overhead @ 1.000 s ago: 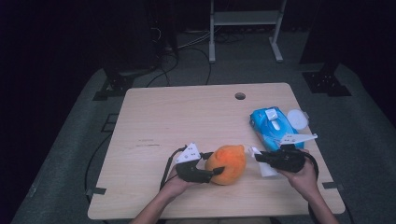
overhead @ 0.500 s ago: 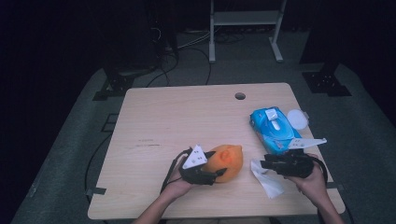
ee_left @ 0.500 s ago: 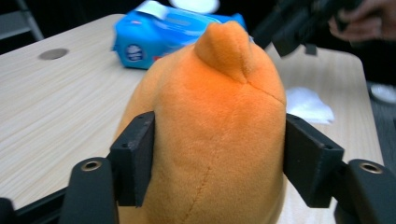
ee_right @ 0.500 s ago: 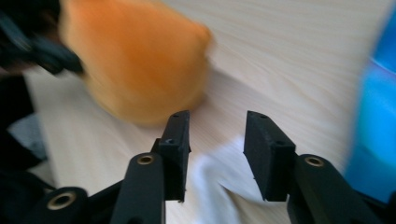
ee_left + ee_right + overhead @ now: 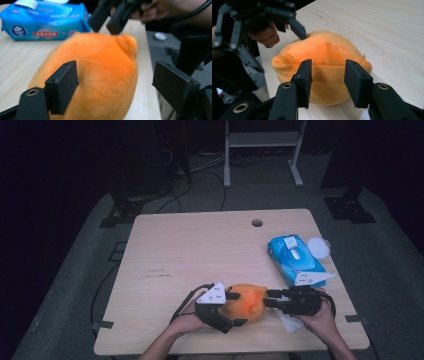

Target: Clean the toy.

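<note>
An orange plush toy [image 5: 246, 303] lies near the table's front edge. My left gripper [image 5: 236, 309] straddles it from the left; its jaws have just been opening. In the left gripper view one pad [image 5: 63, 85] rests against the plush [image 5: 100, 75] while the other stands clear of it. My right gripper [image 5: 266, 301] points at the toy from the right, its jaws having just opened. In the right gripper view the right gripper [image 5: 329, 75] holds nothing and the plush [image 5: 324, 57] sits just beyond its tips. A white wipe [image 5: 291, 324] lies on the table under the right hand.
A blue pack of wet wipes [image 5: 292, 257] lies at the right of the wooden table [image 5: 200, 250], with a round white lid [image 5: 318, 246] beside it. A cable hole [image 5: 257, 223] is at the back. Dark floor and stands surround the table.
The right gripper let go of the white wipe, which now lies on the table, and moved back to the plush. The left gripper's jaws spread wider around the toy.
</note>
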The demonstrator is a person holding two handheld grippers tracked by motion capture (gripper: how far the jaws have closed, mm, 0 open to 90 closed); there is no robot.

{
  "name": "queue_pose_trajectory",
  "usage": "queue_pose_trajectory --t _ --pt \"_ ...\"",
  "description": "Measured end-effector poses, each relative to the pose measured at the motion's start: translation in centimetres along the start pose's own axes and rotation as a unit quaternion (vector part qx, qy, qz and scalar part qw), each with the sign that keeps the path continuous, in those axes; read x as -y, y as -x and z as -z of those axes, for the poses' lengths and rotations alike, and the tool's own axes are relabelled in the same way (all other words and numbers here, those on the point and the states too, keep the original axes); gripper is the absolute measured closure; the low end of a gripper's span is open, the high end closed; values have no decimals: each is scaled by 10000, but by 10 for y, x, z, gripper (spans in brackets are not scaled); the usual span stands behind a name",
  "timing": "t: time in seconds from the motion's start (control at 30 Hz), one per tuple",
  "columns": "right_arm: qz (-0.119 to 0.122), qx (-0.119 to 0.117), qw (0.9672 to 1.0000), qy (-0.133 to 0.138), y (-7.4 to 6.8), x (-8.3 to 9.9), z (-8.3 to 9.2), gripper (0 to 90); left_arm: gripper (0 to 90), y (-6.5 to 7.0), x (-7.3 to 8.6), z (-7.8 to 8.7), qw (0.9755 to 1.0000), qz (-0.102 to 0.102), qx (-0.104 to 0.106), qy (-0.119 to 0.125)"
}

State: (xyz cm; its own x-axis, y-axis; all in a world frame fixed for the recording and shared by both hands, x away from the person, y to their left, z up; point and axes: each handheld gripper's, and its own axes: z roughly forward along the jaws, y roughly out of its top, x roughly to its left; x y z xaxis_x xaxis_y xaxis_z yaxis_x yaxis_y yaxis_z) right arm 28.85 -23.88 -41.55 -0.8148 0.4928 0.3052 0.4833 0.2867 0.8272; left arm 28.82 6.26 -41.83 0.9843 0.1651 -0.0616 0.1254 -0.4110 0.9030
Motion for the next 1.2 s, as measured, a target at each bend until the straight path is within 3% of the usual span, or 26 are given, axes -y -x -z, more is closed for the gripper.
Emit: queue_pose_trajectory --t 0.1,0.17,0.23,0.33,0.47,0.6,0.7,0.77,0.87,0.97,1.2 --pt "152 -53 9997 -201 -3 1 -6 564 158 -4 -2 3 9998 27 -186 87" --pt "232 -168 9993 -255 -5 2 -7 563 136 -7 -1 3 9990 154 -388 169" --pt "306 -178 9988 -326 -7 1 -6 556 137 -9 2 0 9989 270 -368 112" --pt "292 -179 9991 -269 -6 1 -2 552 146 -6 5 -4 9993 132 -360 -39" --pt "191 -177 9996 -81 -4 -2 2 547 184 -2 1 -1 9997 91 -181 -107" --pt "198 -147 9995 -176 -4 -1 -2 545 211 0 -2 2 9998 18 27 -210" --pt "207 -191 9994 -209 -4 0 -3 540 216 -2 -4 5 9999 18 -15 -126" --pt "232 -321 9988 -278 -3 1 -3 525 202 -3 -5 6 9998 25 -178 -35" --pt "298 -462 9974 -461 -3 4 -5 523 197 -8 -8 5 9985 226 -414 291" --pt "376 -493 9968 -512 -3 4 -4 517 197 -11 -8 0 9974 361 -494 389" --pt "485 -518 9959 -563 -5 4 -5 505 192 -10 0 -21 9980 420 -456 119"
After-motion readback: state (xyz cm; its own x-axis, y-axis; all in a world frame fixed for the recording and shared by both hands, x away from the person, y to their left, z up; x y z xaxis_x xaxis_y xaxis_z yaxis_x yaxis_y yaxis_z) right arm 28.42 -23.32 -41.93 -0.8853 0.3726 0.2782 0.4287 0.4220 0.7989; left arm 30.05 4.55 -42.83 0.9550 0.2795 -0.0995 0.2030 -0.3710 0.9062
